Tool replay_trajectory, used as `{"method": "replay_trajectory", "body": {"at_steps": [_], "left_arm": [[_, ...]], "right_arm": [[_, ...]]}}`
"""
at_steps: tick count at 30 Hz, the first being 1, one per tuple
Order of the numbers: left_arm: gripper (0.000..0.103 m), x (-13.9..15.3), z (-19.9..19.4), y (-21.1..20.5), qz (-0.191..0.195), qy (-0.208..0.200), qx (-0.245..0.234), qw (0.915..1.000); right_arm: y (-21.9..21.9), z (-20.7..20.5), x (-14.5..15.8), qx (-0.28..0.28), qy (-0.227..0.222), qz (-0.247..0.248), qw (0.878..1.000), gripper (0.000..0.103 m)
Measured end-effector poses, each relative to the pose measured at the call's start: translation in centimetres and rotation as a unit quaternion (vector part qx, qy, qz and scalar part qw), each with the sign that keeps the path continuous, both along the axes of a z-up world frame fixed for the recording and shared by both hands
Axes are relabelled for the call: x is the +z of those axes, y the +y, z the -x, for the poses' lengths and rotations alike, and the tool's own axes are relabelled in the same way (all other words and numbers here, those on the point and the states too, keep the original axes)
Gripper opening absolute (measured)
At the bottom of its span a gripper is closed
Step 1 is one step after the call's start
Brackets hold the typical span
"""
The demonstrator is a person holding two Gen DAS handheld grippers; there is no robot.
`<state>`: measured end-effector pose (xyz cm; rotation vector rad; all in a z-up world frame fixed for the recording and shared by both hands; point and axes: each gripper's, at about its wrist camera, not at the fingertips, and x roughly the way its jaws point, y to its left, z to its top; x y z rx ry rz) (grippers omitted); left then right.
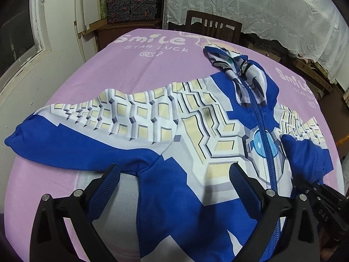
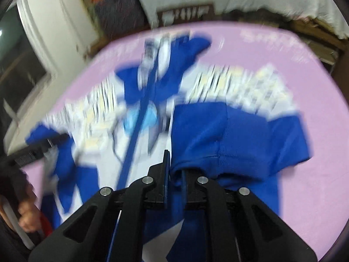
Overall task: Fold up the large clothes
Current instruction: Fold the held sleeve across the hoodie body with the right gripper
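Observation:
A blue zip-up hooded jacket (image 1: 196, 131) with a white and yellow block print lies front up on the pink cloth (image 1: 141, 69). Its left sleeve (image 1: 65, 131) stretches out flat and its hood (image 1: 229, 63) is bunched at the far end. My left gripper (image 1: 174, 174) hovers open over the jacket's lower body near the armpit, holding nothing. In the blurred right wrist view, my right gripper (image 2: 175, 170) is shut on the blue cuff of the other sleeve (image 2: 218, 135). That sleeve is doubled over toward the zip (image 2: 139, 122). The right gripper (image 1: 316, 187) also shows at the right edge of the left wrist view.
The pink cloth (image 2: 283, 54) covers the whole table and bears printed lettering (image 1: 152, 40). A dark wooden chair (image 1: 213, 25) stands behind the far edge. Patterned boxes (image 1: 133, 0) are stacked at the back left, and a white lace cloth (image 1: 261, 4) hangs at the back right. A person's hand (image 2: 26, 218) is at lower left.

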<state>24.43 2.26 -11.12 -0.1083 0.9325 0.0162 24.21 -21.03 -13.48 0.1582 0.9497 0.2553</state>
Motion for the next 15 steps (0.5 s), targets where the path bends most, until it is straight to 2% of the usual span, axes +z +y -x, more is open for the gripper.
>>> {"method": "replay_trajectory", "body": {"at_steps": [1,2,3,5,8,11,12,13,14,15], "left_arm": [[0.100,-0.1,0.0,-0.1,-0.001,0.002,-0.002,1.0000],[0.100,-0.2,-0.1,-0.2,-0.002,0.003,-0.004,1.0000],[0.100,-0.3,-0.1,-0.4,-0.003,0.005,-0.007,1.0000],[0.100,-0.4,0.0,-0.8,-0.009,0.005,-0.014,0.9998],[0.100,-0.2,0.6,-1.8,-0.009,-0.004,-0.036,0.9993],[0.100,0.2,1.2,-4.3,-0.017,-0.009,-0.074,0.9971],[0.100,0.5,1.5,-5.7,-0.025,-0.008,-0.096,0.9950],[0.100,0.6,1.7,-6.8,-0.033,-0.008,-0.112,0.9931],[0.100,0.8,1.9,-8.0,-0.044,-0.009,-0.127,0.9909],[0.100,1.0,2.1,-9.1,-0.056,-0.012,-0.140,0.9885]], "right_arm": [[-0.3,0.3,-0.1,0.001,-0.012,-0.002,1.000,0.012],[-0.7,0.5,0.0,0.007,-0.006,-0.005,1.000,0.020],[-1.4,0.9,0.3,0.011,0.001,-0.021,1.000,0.022],[-2.6,1.8,0.8,0.016,0.005,-0.061,0.998,0.043],[-4.9,3.9,2.2,0.018,-0.003,-0.107,0.994,0.046],[-7.9,5.4,3.5,-0.010,-0.030,-0.138,0.990,0.046],[-8.6,5.4,3.7,-0.023,-0.039,-0.136,0.990,0.044],[-9.6,5.4,4.1,-0.046,-0.051,-0.118,0.991,0.031],[-10.2,5.1,4.3,-0.068,-0.056,-0.092,0.992,0.011],[-10.8,4.7,4.3,-0.088,-0.057,-0.071,0.992,0.005]]}}
